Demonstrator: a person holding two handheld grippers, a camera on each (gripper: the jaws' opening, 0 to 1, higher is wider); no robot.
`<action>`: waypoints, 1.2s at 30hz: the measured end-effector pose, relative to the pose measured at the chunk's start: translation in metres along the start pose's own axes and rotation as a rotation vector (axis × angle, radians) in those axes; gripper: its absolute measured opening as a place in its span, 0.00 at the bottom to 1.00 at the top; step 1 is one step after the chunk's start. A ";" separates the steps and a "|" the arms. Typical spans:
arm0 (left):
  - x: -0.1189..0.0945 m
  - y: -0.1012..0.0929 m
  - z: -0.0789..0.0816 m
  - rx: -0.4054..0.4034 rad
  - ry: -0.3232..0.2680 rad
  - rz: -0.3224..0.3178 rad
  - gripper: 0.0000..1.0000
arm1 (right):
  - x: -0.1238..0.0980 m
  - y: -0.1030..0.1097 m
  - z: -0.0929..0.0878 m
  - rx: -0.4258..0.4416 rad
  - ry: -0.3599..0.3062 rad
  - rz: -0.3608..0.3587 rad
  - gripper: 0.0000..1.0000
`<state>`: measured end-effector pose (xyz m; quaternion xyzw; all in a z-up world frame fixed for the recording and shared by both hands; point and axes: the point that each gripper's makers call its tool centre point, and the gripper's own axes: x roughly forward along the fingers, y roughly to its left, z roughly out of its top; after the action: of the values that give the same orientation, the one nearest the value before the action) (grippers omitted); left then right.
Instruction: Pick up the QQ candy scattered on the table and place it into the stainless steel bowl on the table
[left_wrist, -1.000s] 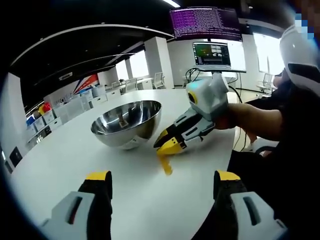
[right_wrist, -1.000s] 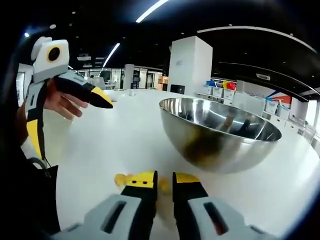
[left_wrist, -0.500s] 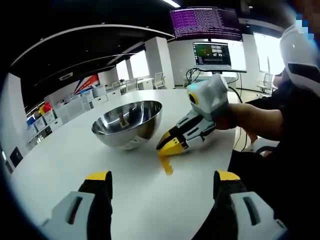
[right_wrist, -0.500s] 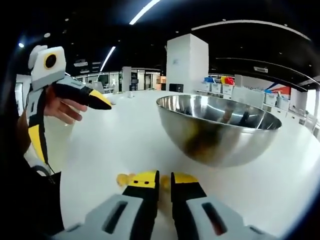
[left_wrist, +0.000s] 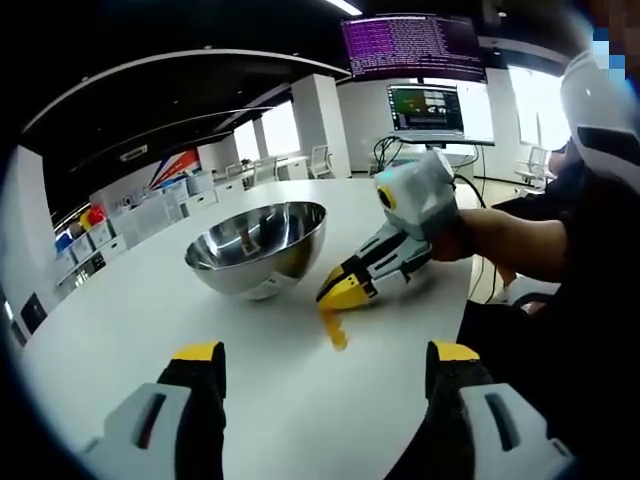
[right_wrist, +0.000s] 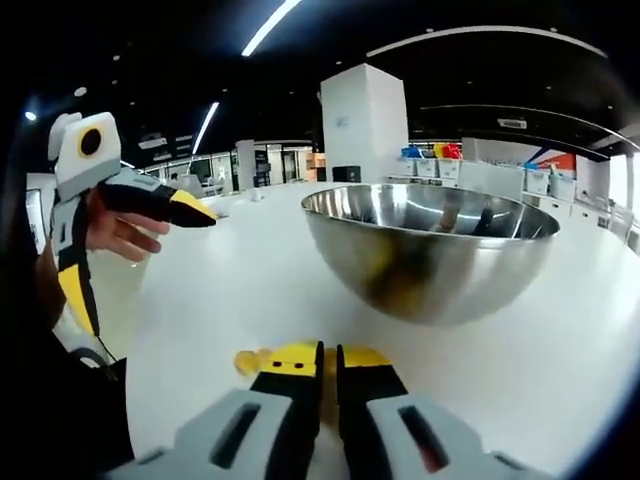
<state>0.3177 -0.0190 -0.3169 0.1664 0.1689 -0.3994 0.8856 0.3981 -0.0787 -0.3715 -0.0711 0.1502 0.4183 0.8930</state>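
A shiny stainless steel bowl (left_wrist: 257, 247) stands on the white table (left_wrist: 120, 320). Just right of it, my right gripper (left_wrist: 343, 291) comes in low, shut on a yellow QQ candy packet (left_wrist: 334, 329) that hangs from its tips down to the tabletop. In the right gripper view the right gripper (right_wrist: 330, 358) is closed with the yellow candy packet (right_wrist: 254, 361) sticking out to the left, and the bowl (right_wrist: 430, 250) is close ahead. My left gripper (left_wrist: 325, 352) is open and holds nothing. The left gripper (right_wrist: 185, 208), held in a hand, hovers at the left.
Two lit screens (left_wrist: 424, 108) stand at the table's far end. A person's arm (left_wrist: 510, 240) and dark clothing border the right side. Shelves with coloured bins (right_wrist: 440, 152) and a white pillar (right_wrist: 360, 125) lie beyond the table.
My right gripper, still shut on the candy packet, has edged slightly up and closer to the bowl. The left gripper has stayed open and nearly still.
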 end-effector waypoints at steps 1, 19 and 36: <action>0.000 0.000 0.000 0.000 0.001 0.001 0.82 | 0.000 0.000 0.000 -0.005 -0.001 0.000 0.04; -0.001 0.004 -0.003 -0.013 0.000 0.000 0.82 | -0.021 0.003 0.027 0.132 -0.074 0.054 0.03; -0.003 0.015 0.003 0.000 -0.003 0.036 0.81 | -0.044 -0.001 0.043 0.058 -0.085 0.005 0.03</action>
<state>0.3284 -0.0091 -0.3103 0.1691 0.1647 -0.3835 0.8929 0.3813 -0.1007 -0.3163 -0.0271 0.1245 0.4185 0.8992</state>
